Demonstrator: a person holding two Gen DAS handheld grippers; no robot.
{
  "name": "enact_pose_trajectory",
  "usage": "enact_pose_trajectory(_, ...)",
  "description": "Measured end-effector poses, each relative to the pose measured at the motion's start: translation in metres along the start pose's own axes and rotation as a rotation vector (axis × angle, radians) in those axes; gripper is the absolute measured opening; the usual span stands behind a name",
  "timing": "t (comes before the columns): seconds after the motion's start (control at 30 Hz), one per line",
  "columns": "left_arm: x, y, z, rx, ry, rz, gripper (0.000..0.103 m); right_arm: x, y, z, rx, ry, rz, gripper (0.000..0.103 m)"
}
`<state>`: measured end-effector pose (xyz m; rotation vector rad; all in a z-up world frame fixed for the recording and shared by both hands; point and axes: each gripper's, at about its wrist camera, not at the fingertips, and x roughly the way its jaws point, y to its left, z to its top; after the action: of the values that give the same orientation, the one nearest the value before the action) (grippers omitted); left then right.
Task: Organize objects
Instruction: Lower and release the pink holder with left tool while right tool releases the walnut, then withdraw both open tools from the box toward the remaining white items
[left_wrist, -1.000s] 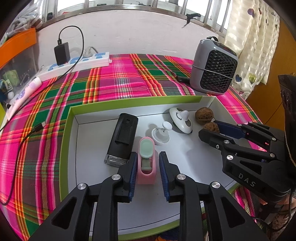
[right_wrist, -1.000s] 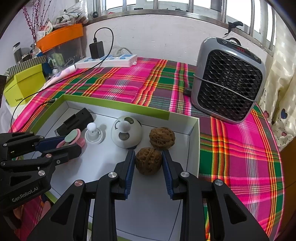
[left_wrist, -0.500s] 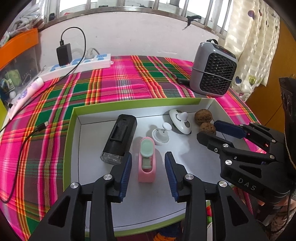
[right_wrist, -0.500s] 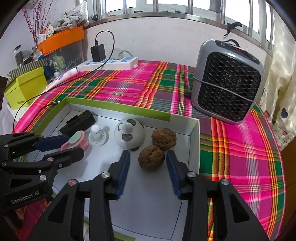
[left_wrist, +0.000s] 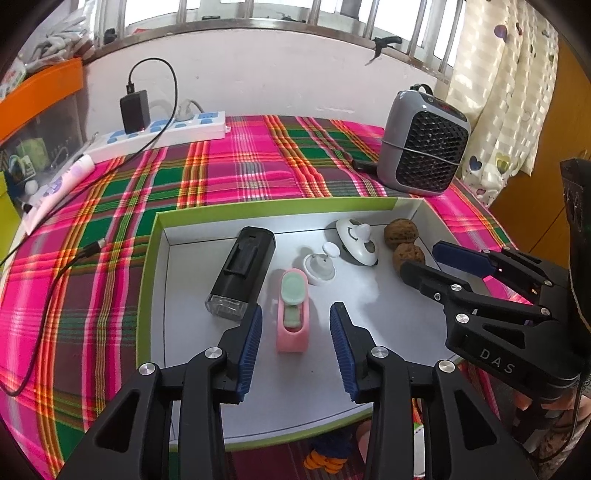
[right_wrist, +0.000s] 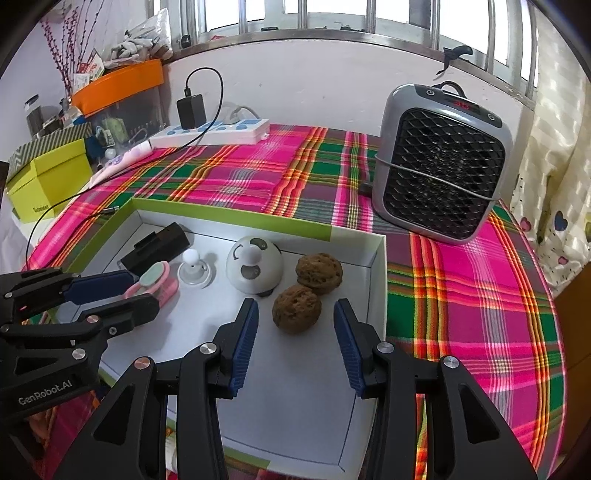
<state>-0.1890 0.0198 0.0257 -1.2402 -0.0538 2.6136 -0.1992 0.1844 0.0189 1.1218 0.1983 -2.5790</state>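
- Left gripper (left_wrist: 295, 334): jaws parted, nothing gripped; pink clip (left_wrist: 292, 314) between, light, slick plastic; pinch long sides.
- Right gripper (right_wrist: 295, 334): jaws wide; walnut (right_wrist: 296, 309) at 12 o'clock, hard, round, rolls; pinch across middle.

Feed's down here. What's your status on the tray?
Left gripper open around pink clip. Right gripper open around near walnut. Both inside tray. Nothing blocking.

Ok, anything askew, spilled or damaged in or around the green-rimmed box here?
Nothing spilled or visibly damaged. The white dome-shaped gadget leans tilted inside the box rather than sitting flat. The loose cable end lies unplugged on the plaid cloth.
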Motion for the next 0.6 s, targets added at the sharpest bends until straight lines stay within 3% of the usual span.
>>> enact_pose_trajectory(0.6, -0.038, 0.000, -0.014, -0.009, -0.058, 0.024, 0.037, -0.033, 0.009, -0.012, 0.020, -0.048, -0.001, 0.044)
